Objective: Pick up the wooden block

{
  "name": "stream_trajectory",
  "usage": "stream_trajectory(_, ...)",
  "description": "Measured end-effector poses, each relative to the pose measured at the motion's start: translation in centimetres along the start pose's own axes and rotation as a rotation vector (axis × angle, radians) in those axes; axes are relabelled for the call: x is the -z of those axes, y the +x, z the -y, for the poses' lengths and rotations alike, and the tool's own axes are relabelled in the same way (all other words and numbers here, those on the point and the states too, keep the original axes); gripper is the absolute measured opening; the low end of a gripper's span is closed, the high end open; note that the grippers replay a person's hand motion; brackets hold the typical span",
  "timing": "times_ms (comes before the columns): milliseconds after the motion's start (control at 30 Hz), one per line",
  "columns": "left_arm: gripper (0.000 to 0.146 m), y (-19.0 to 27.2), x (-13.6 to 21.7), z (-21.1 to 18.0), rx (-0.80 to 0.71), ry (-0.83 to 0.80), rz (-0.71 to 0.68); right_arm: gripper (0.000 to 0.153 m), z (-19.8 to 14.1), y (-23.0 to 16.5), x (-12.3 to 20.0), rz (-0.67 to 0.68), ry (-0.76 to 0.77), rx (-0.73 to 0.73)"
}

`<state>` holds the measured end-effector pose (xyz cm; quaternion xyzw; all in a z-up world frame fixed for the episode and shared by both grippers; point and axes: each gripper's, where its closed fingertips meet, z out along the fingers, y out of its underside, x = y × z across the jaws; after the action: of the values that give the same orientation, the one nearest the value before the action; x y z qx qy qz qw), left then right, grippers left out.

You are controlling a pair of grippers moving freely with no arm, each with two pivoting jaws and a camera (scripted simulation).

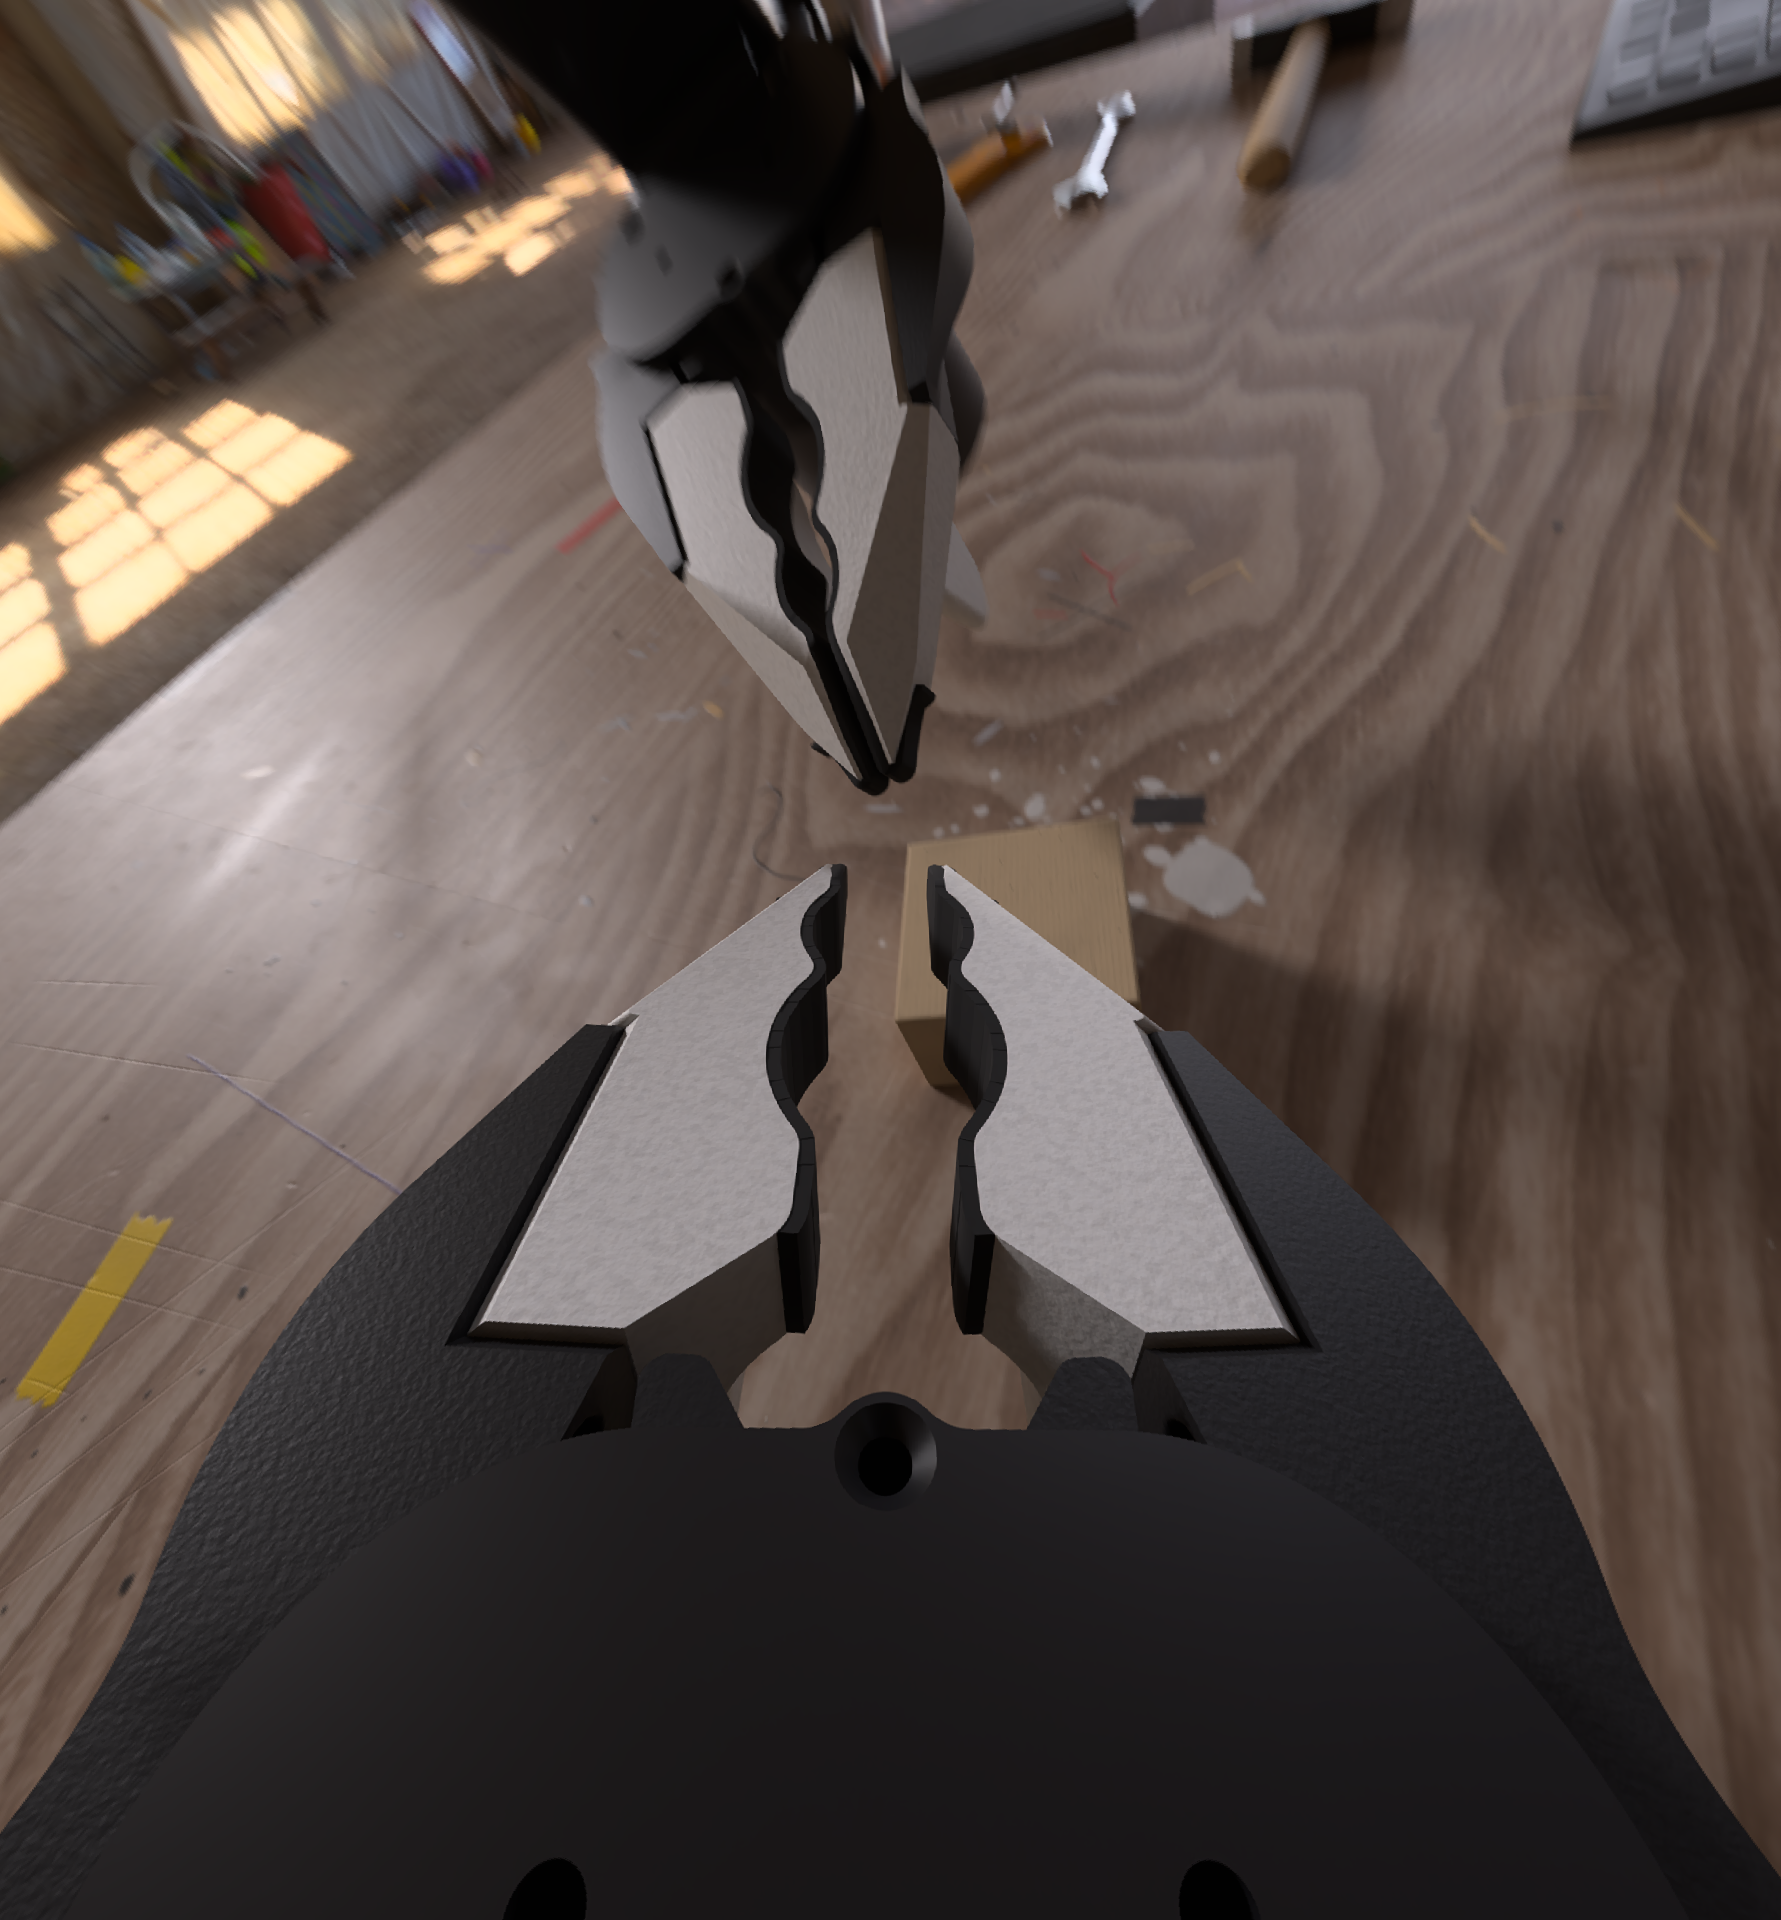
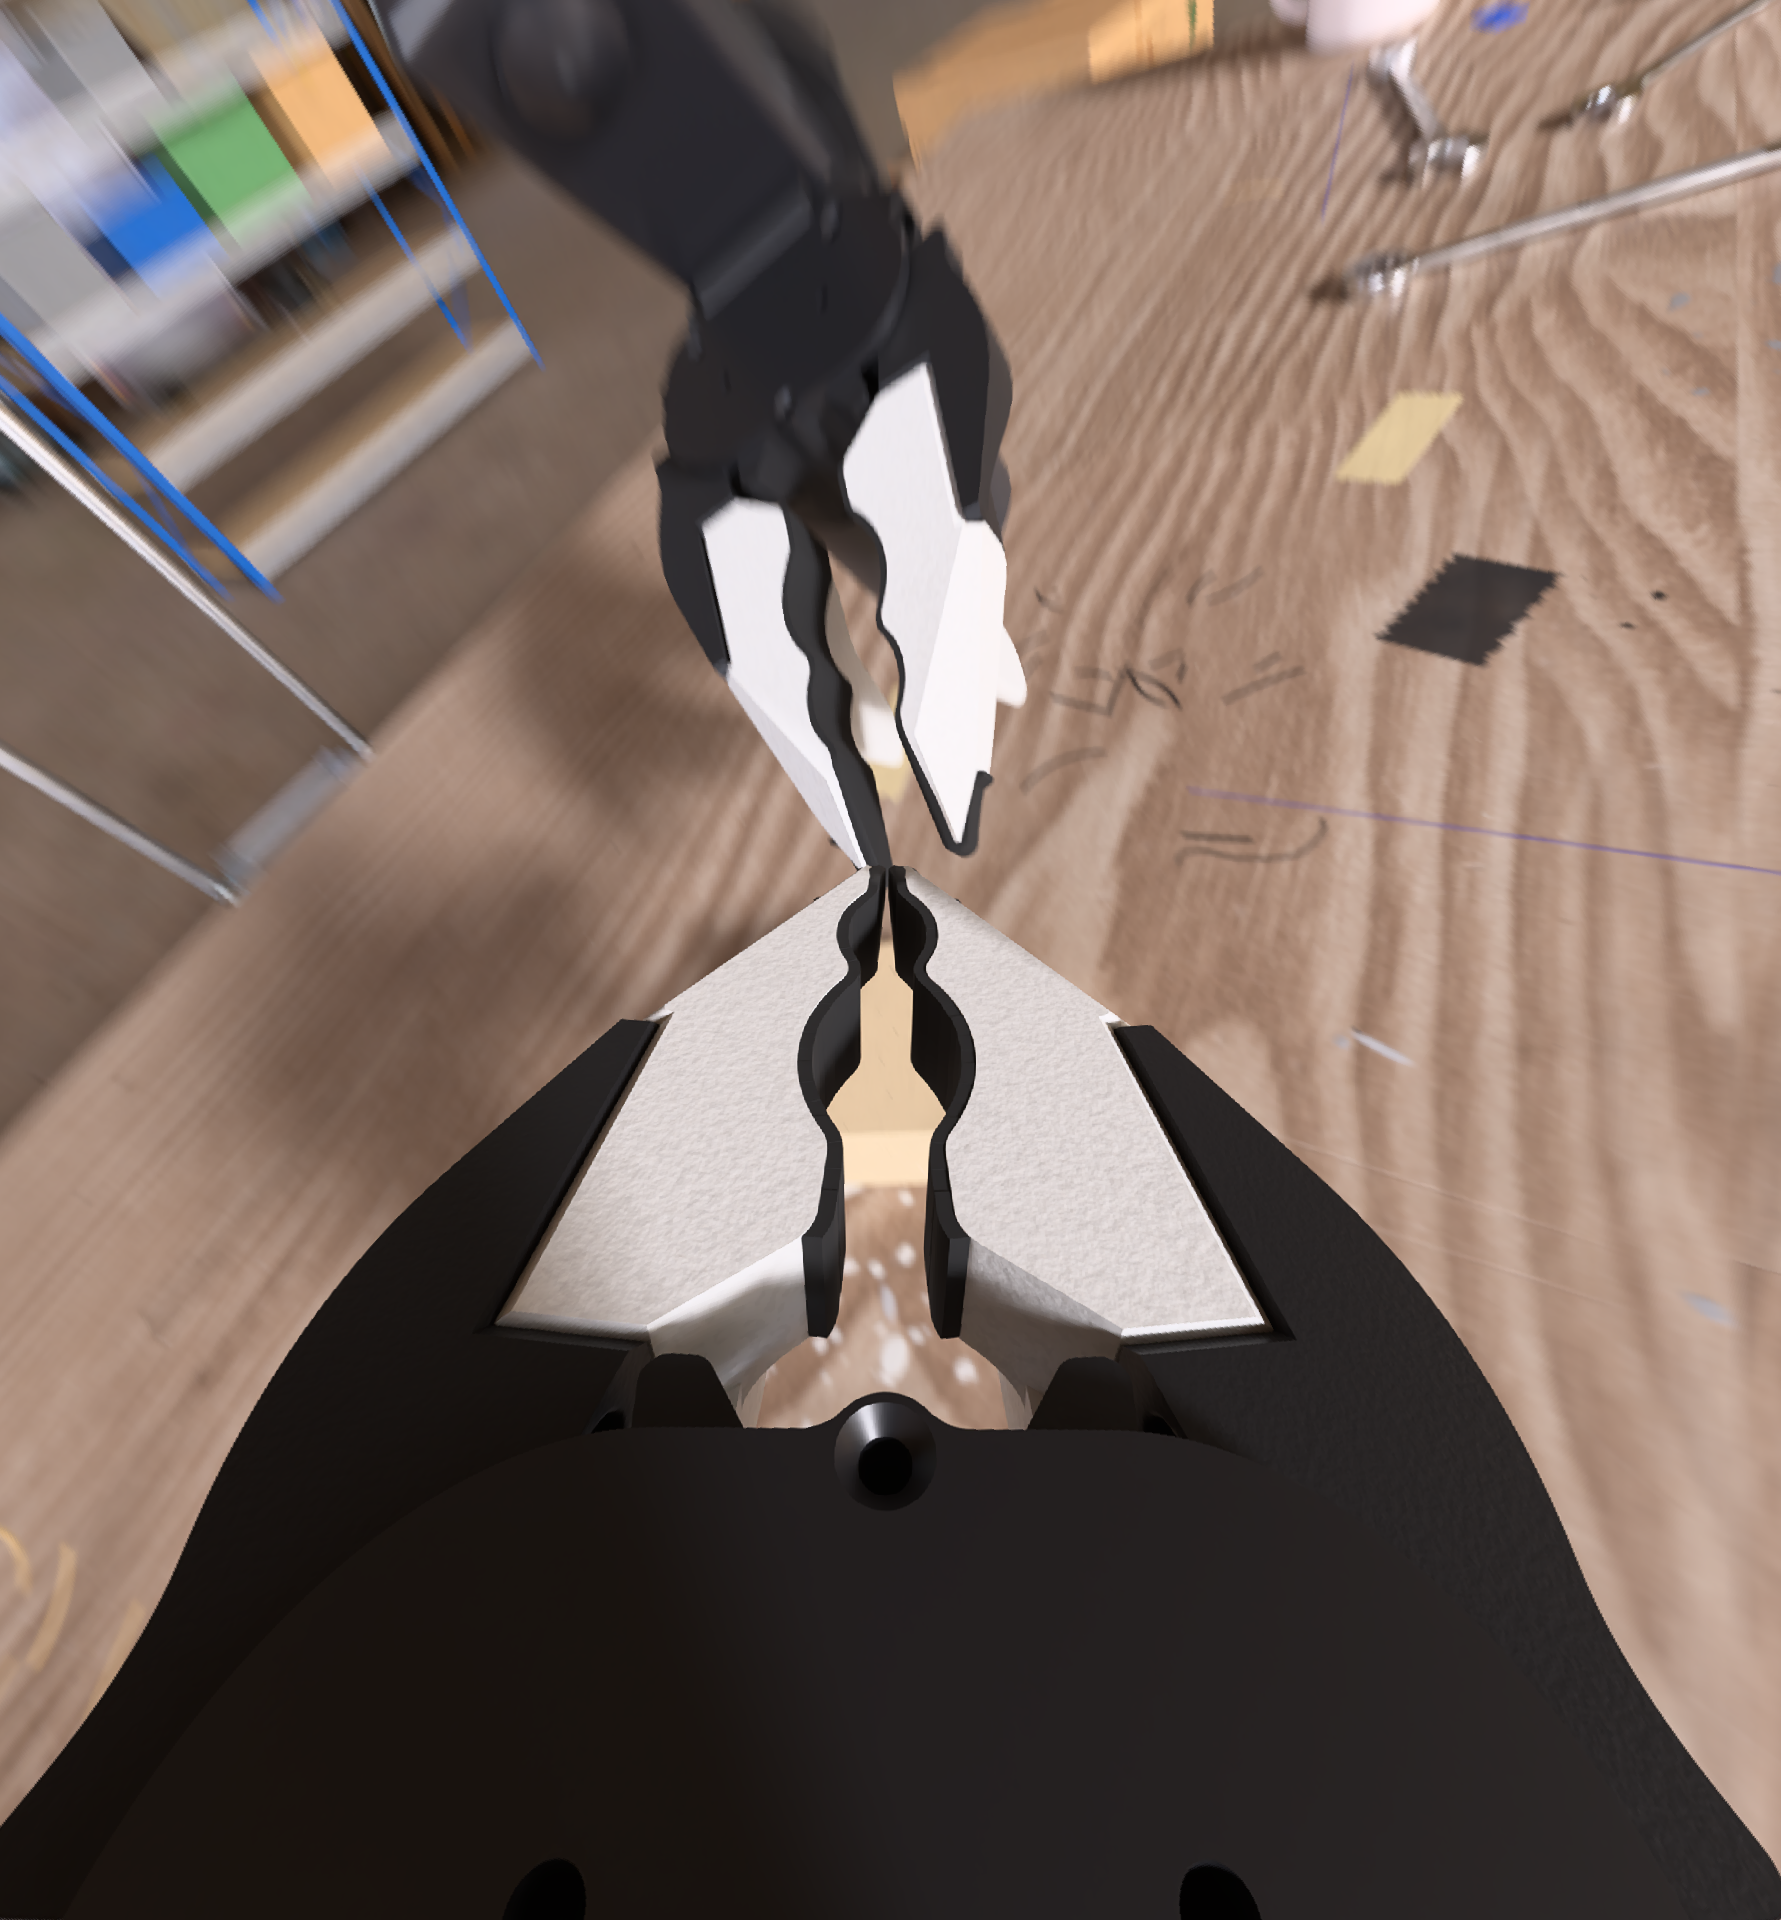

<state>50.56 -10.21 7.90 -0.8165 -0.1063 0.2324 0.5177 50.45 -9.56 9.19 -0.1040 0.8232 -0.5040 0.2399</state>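
Note:
The wooden block (image 1: 1021,914), a small light-brown cube, lies on the wooden table (image 1: 1385,623). In the left wrist view my left gripper (image 1: 888,878) is open with a narrow gap, low over the table. The block sits just right of that gap, partly behind the right finger (image 1: 1052,1091). My right gripper (image 1: 881,774) comes down from above, shut and empty, its tips just beyond the block's far left corner. In the right wrist view the right gripper (image 2: 884,878) is shut, and the block (image 2: 881,1039) shows through the gaps between its fingers. The left gripper (image 2: 915,850) faces it.
A wrench (image 1: 1094,151), a wooden-handled hammer (image 1: 1281,104) and an orange-handled tool (image 1: 990,156) lie at the far side. A white splash (image 1: 1208,878) and a black patch (image 1: 1166,808) lie beside the block. The table edge runs along the left, near yellow tape (image 1: 96,1309). Metal rods (image 2: 1592,208) lie far right.

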Motion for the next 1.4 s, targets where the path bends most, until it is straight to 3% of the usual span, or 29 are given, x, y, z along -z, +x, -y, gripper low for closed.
stream_trajectory(167, 0.016, -1.2, 1.0, 1.8, -0.004, 0.149, 0.089, 0.000, 2.1, -0.5, 0.2, 0.113, 0.168, -0.139)
stream_trajectory(367, 0.013, -1.9, 1.9, 2.4, 0.040, 0.192, 0.083, 0.000, 2.4, 0.1, 0.5, 0.074, 0.193, -0.139)
stream_trajectory(500, 0.008, -3.8, 1.6, 0.2, 0.035, 0.068, 0.168, 0.000, 1.5, 1.2, 0.9, -0.036, 0.092, -0.087)
stream_trajectory(633, 0.008, -2.5, 1.2, -3.1, 0.041, -0.100, 0.019, 0.002, -0.8, 1.5, 0.7, -0.146, -0.100, 0.005)
stream_trajectory(767, 0.016, -0.5, 0.8, -3.9, 0.041, -0.162, -0.079, 0.048, -3.9, 0.3, -0.8, -0.178, -0.377, 0.109)
stream_trajectory(933, 0.018, -0.3, 0.7, -4.0, 0.013, -0.172, -0.058, 0.088, -6.6, 0.2, -2.2, -0.232, -0.604, 0.166)
stream_trajectory(967, 0.018, -0.2, 0.7, -3.8, 0.025, -0.161, -0.068, 0.090, -7.0, 0.3, -2.3, -0.247, -0.649, 0.181)
stream_trajectory(1033, 0.017, -0.5, 0.7, -3.5, 0.047, -0.143, -0.058, 0.089, -7.3, 0.2, -2.7, -0.255, -0.695, 0.199)
stream_trajectory(1167, 0.016, -2.0, 0.9, -3.7, 0.082, -0.156, 0.004, 0.064, -7.7, 0.7, -2.5, -0.297, -0.791, 0.189)
stream_trajectory(1400, 0.016, -4.0, 1.3, -3.6, 0.177, -0.129, 0.056, 0.064, -7.7, 0.6, -2.5, -0.284, -0.807, 0.171)
